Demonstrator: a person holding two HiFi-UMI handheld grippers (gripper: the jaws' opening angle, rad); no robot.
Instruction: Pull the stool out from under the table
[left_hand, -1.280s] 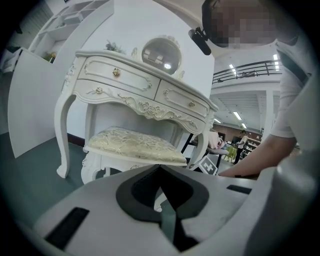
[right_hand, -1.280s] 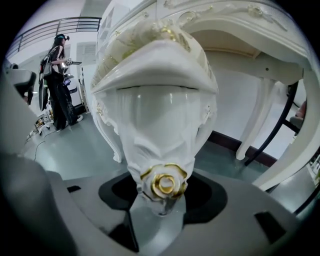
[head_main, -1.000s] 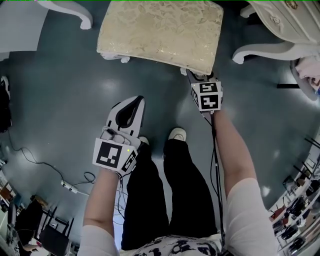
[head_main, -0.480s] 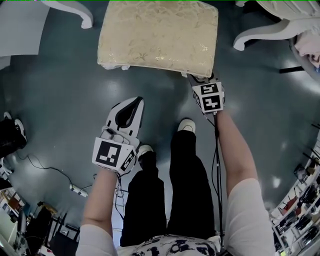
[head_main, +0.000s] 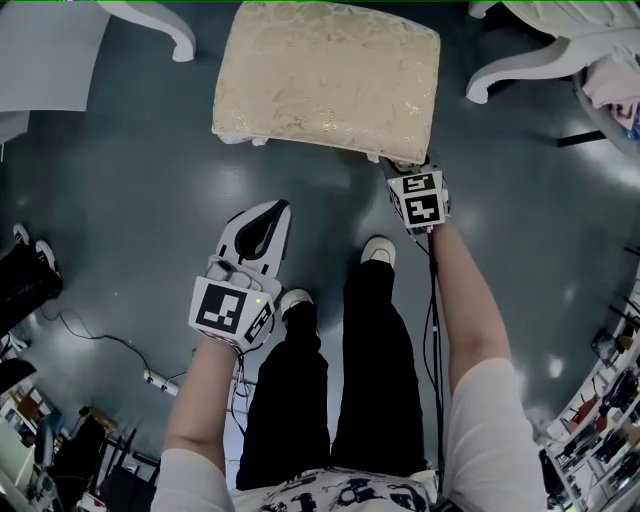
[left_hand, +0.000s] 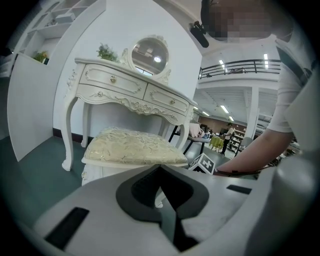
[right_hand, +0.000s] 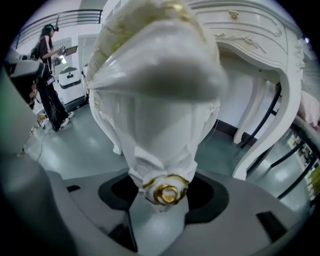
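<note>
The stool (head_main: 330, 80) has a cream patterned cushion and white carved legs and stands on the grey floor, clear of the dressing table (head_main: 560, 50). My right gripper (head_main: 405, 165) is at the stool's near right corner, shut on the corner leg (right_hand: 160, 150), whose gold rosette sits between the jaws (right_hand: 162, 200). My left gripper (head_main: 272, 210) hangs over bare floor below the stool's near left, shut and empty. In the left gripper view its joined tips (left_hand: 160, 166) point at the stool (left_hand: 132, 147).
The white dressing table (left_hand: 130, 90) with its round mirror stands behind the stool, and its curved legs (head_main: 150, 20) flank the top of the head view. The person's shoes (head_main: 380, 250) are just below the stool. Cables (head_main: 100, 340) lie at the left.
The stool has slid further away from the dressing table with my right gripper still on its corner. My left gripper has shifted slightly and stays shut.
</note>
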